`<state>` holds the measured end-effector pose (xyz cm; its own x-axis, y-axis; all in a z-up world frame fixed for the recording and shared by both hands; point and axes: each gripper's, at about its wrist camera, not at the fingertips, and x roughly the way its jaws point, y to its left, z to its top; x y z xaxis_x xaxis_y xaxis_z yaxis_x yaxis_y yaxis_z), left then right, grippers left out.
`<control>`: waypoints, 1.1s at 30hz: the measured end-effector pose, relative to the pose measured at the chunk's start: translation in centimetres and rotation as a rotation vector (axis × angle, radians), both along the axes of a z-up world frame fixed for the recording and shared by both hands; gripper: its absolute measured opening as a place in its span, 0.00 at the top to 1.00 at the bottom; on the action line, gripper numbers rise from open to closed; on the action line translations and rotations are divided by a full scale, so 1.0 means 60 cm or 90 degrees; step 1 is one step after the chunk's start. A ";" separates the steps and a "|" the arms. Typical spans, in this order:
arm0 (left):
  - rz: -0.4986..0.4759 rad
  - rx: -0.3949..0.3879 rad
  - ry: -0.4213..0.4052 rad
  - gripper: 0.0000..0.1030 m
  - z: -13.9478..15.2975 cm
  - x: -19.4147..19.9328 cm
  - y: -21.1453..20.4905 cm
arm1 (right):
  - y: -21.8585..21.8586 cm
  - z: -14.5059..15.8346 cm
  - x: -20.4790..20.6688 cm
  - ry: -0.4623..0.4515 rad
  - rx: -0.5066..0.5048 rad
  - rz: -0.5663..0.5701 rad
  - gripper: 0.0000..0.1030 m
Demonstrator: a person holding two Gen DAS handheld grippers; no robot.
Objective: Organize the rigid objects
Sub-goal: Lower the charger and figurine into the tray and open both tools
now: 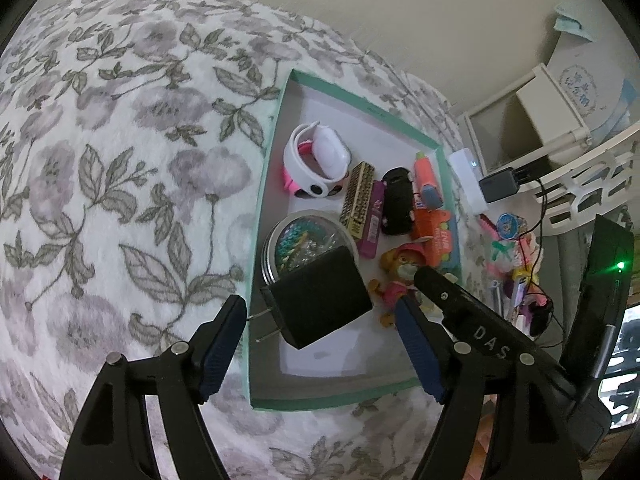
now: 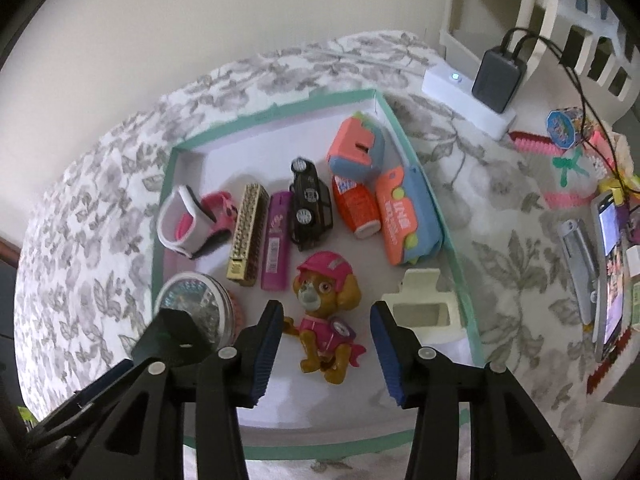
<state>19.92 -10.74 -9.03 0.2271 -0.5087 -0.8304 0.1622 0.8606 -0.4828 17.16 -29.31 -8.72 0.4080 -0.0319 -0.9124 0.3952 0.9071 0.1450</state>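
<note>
Left wrist view showed the left tool (image 1: 322,330) open, a black wall charger (image 1: 320,300) between its pads untouched, inside the teal-rimmed box (image 1: 320,402). Right tool (image 2: 324,344) was also open, straddling a dog figurine (image 2: 326,312) near the box's front rim.

toy dog (image 2: 326,316) in tray (image 2: 404,136), round tin (image 2: 196,304) to its left
</note>
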 end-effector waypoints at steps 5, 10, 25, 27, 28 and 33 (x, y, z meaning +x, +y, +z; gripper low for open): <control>0.007 -0.022 -0.009 0.25 0.012 0.000 0.008 | -0.006 0.027 -0.009 -0.034 -0.009 -0.015 0.52; 0.049 -0.004 -0.039 0.25 0.029 0.003 0.032 | -0.009 0.038 -0.011 -0.048 -0.013 -0.022 0.52; 0.165 0.148 -0.093 0.09 0.030 0.020 0.101 | 0.021 0.051 -0.005 -0.076 -0.044 0.022 0.30; 0.171 0.156 -0.098 0.09 0.031 0.017 0.105 | 0.026 0.053 -0.005 -0.081 -0.048 0.029 0.25; 0.173 0.159 -0.100 0.09 0.032 0.017 0.107 | 0.028 0.053 -0.005 -0.083 -0.049 0.032 0.24; 0.172 0.173 -0.112 0.08 0.035 0.010 0.112 | 0.040 0.057 -0.010 -0.092 -0.063 0.043 0.18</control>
<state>20.51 -4.01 -6.92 0.4725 -0.1790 -0.8630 -0.0265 0.9758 -0.2169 16.54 -26.93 -5.29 0.5383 -0.0871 -0.8382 0.3151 0.9433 0.1043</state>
